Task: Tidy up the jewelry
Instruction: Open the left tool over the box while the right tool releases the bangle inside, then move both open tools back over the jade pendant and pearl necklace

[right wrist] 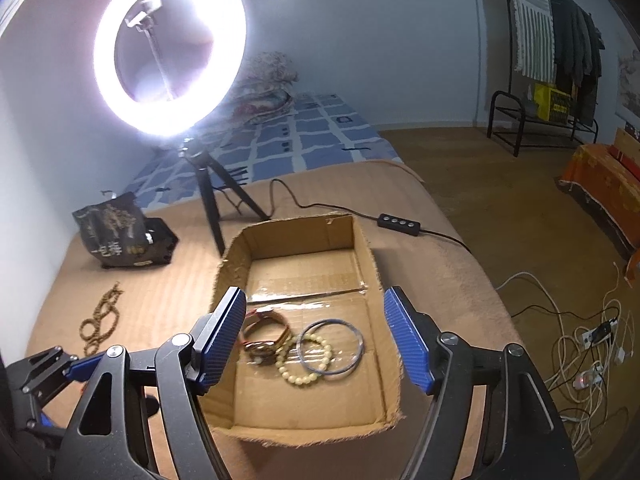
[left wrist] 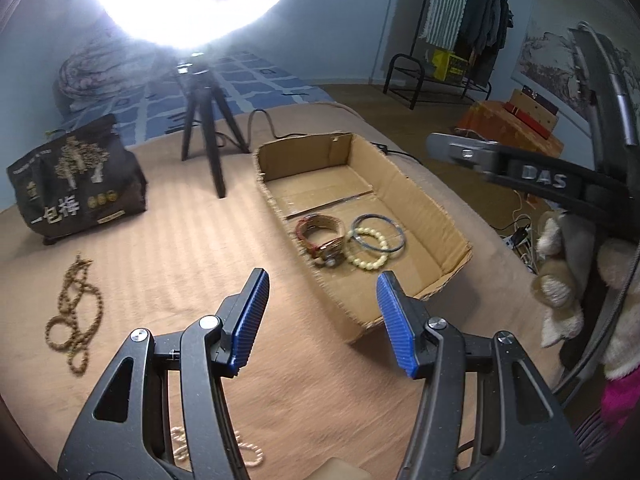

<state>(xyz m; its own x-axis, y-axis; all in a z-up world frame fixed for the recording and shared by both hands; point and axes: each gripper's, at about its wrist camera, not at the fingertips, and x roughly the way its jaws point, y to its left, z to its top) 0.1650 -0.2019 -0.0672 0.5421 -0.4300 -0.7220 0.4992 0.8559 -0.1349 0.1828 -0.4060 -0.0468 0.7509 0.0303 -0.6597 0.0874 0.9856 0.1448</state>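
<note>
**Operator:** On the tan bedspread (right wrist: 168, 292), report the container and its contents.

**Inspector:** An open, low-walled cardboard box (right wrist: 370, 256) rests on the cover. Three items lie in its near half: a watch with a brown strap (right wrist: 266, 334), a bracelet of pale beads (right wrist: 306, 360), and a thin dark bangle (right wrist: 334, 346). The bead bracelet overlaps the bangle and touches the watch. The far half of the box floor shows only tape.

**Operator:** Items outside the box?

**Inspector:** A long string of brown beads (left wrist: 74, 312) lies in loose loops on the cover, well to the left of the box. A second, paler chain (left wrist: 240, 450) shows beneath the left gripper body; it is blurred, so its type cannot be confirmed.

**Operator:** Gripper condition.

**Inspector:** Left gripper (left wrist: 322, 320): blue pads apart, nothing between them, positioned above the cover just off the box's near left corner. Right gripper (right wrist: 314, 336): pads wide apart and empty, held over the near half of the box, framing the three items without contact.

**Operator:** Surroundings.

**Inspector:** A lit ring light (right wrist: 170, 46) on a black tripod (right wrist: 212, 208) stands behind the box. A dark printed bag (right wrist: 124, 236) sits at far left. The light's inline control (right wrist: 399, 223) lies to the right of the box.
</note>
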